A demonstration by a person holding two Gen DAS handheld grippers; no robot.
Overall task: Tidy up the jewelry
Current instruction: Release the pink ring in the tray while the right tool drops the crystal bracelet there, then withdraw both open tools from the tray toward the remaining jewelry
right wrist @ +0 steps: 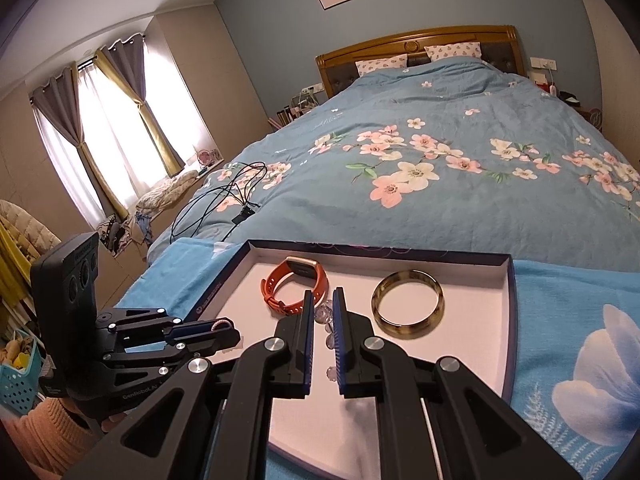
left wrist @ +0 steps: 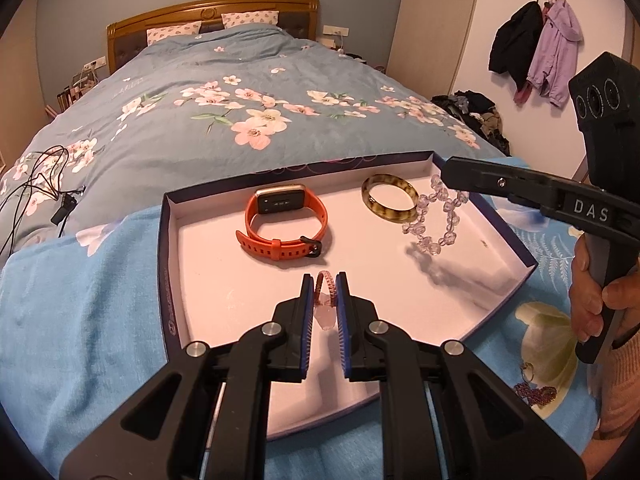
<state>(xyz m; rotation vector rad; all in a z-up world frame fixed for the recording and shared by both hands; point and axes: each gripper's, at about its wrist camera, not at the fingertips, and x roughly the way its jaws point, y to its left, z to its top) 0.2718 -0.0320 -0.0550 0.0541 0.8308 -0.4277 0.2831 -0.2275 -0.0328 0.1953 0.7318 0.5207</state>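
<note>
Left wrist view: my left gripper (left wrist: 325, 280) pinches pink braided bracelet (left wrist: 326, 282), loop upright, angled down over tray (left wrist: 208, 280) at lower centre. My right gripper (right wrist: 322, 296) pinches clear bead bracelet (left wrist: 436, 220), strand hanging, right of frame.

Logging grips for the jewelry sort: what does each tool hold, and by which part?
Left tool: pink beaded bracelet, by its band. Right tool: clear bead bracelet, by its upper beads.

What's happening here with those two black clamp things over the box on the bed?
A person is sorting jewelry into a shallow box lid on the bed. The left gripper has its jaws shut on a pink beaded bracelet with a pale stone. The right gripper dangles a clear crystal bead bracelet above the lid. An orange smartwatch and a tortoiseshell bangle already lie inside.
</note>
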